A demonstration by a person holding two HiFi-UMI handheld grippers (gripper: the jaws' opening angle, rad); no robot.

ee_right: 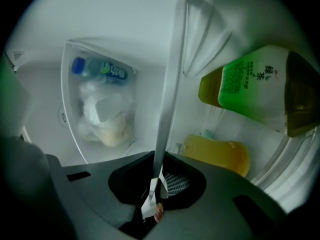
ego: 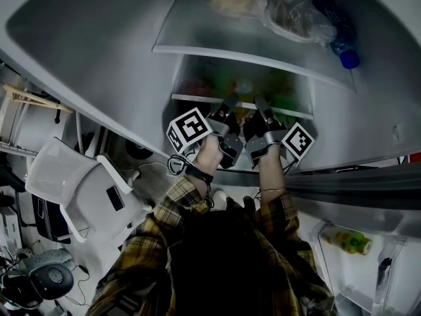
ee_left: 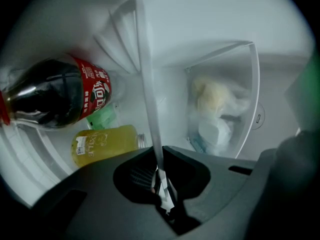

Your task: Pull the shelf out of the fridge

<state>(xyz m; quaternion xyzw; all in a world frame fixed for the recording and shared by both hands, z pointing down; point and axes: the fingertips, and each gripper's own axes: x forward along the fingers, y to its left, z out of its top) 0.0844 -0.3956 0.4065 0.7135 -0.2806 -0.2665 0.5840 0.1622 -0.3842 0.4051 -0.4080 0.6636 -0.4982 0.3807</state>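
The shelf (ego: 191, 98) sits inside the fridge (ego: 368, 110), and both grippers pinch its front edge side by side. The left gripper (ego: 229, 101) is clamped on that edge, as is the right gripper (ego: 260, 104) just beside it. Past the left gripper's jaws lie a cola bottle (ee_left: 55, 94) and a yellow bottle (ee_left: 102, 144). Past the right's is a green tea bottle (ee_right: 255, 86). Above both grippers, an upper shelf (ego: 250, 52) carries a bag (ego: 289, 15).

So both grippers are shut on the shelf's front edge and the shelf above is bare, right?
Not bare: head view shows a bag and a blue-capped bottle on the upper shelf. Left gripper and right gripper are shut on the front edge of the lower shelf.
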